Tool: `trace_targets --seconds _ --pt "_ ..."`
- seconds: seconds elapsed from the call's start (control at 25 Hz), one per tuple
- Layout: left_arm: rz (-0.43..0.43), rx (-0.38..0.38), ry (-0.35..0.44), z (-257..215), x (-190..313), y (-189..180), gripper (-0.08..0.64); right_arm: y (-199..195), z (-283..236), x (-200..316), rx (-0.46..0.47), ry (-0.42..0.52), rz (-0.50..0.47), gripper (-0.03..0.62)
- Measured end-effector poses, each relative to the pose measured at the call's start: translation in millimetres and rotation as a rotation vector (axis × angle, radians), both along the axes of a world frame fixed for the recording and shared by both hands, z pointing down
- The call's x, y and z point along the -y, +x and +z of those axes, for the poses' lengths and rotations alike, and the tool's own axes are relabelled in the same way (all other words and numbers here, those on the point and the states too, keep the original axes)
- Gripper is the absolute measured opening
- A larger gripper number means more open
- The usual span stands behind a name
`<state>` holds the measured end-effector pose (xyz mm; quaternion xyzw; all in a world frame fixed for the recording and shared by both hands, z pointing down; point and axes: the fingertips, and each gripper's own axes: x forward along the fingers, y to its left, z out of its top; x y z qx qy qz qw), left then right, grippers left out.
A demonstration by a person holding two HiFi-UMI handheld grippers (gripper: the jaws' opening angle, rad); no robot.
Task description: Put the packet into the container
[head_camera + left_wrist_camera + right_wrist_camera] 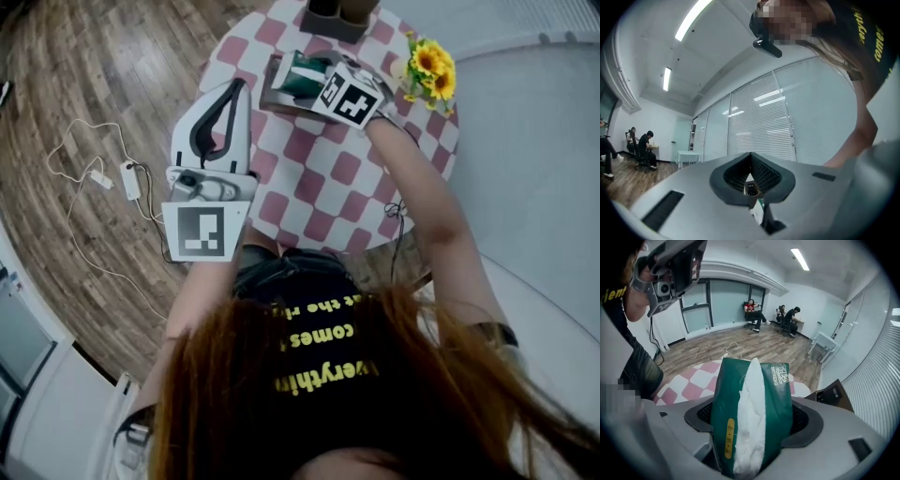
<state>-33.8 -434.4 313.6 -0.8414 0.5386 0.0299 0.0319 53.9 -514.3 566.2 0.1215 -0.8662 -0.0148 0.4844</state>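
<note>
Your right gripper (753, 404) is clamped on the green packet (740, 394) — white tissue shows through its slit. In the head view the packet sits at the grey container (275, 92) on the checkered table (323, 183); whether it is inside is unclear. Your left gripper (751, 159) is raised beside the table — jaws closed together, empty.

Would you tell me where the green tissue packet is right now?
The green tissue packet sits clamped in the right gripper, over the far side of the checkered table, left of the yellow flowers in the head view.
</note>
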Motion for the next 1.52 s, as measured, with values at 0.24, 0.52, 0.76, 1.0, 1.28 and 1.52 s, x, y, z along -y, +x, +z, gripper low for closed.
trace_targets --seconds 0.24,0.52,0.76,1.0,1.28,1.52 --pt "-0.022 0.008 -0.003 3 -4 -8 0.002 -7 29 -4 -0.059 -0.071 -0.056 0.385" --pt "-0.032 0.016 -0.024 8 -11 -12 0.002 -11 44 -5 -0.067 -0.117 -0.047 0.391" --pt "-0.04 0.013 -0.031 11 -15 -14 0.002 -11 44 -5 -0.088 -0.112 -0.081 0.391" --pt "-0.043 0.01 -0.034 12 -19 -16 0.002 -2 41 -7 -0.156 -0.09 -0.104 0.365" --pt "-0.045 0.009 -0.029 10 -20 -17 0.002 4 45 -5 -0.187 -0.106 -0.077 0.368" --pt "-0.059 0.007 -0.025 10 -22 -19 0.002 3 37 -3 -0.163 -0.093 -0.079 0.394"
